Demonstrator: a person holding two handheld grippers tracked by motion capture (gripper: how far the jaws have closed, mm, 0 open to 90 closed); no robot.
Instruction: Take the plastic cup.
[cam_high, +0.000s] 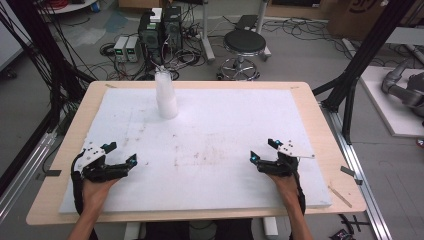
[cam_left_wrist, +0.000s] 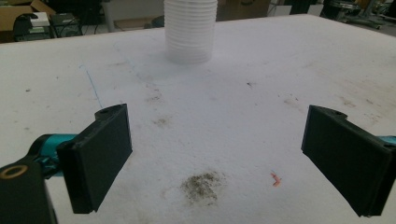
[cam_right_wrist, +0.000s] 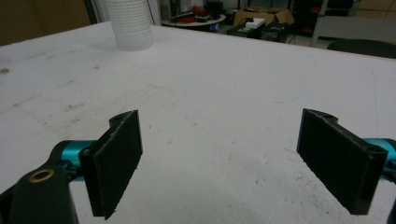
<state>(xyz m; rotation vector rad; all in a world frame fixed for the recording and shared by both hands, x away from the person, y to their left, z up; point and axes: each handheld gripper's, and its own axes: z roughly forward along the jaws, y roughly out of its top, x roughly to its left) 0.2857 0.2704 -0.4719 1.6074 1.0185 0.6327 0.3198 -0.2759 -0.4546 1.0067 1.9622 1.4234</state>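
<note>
While the stack of white plastic cups (cam_high: 166, 97) stands upright and untouched on the far side of the white foam-covered worktop (cam_high: 225, 145), no work on it looks begun. Well short of the stack, the left hand-held gripper (cam_high: 121, 153) and right hand-held gripper (cam_high: 261, 150) rest low with jaws spread wide, both empty; reaching and separating a cup remain.

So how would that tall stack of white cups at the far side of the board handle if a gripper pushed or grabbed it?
The stack of white cups stands tall on a narrow base, so a high push would probably tip it. The cups look thin and nested, likely light and easily crushed. The ribbed rims may give some grip.
</note>
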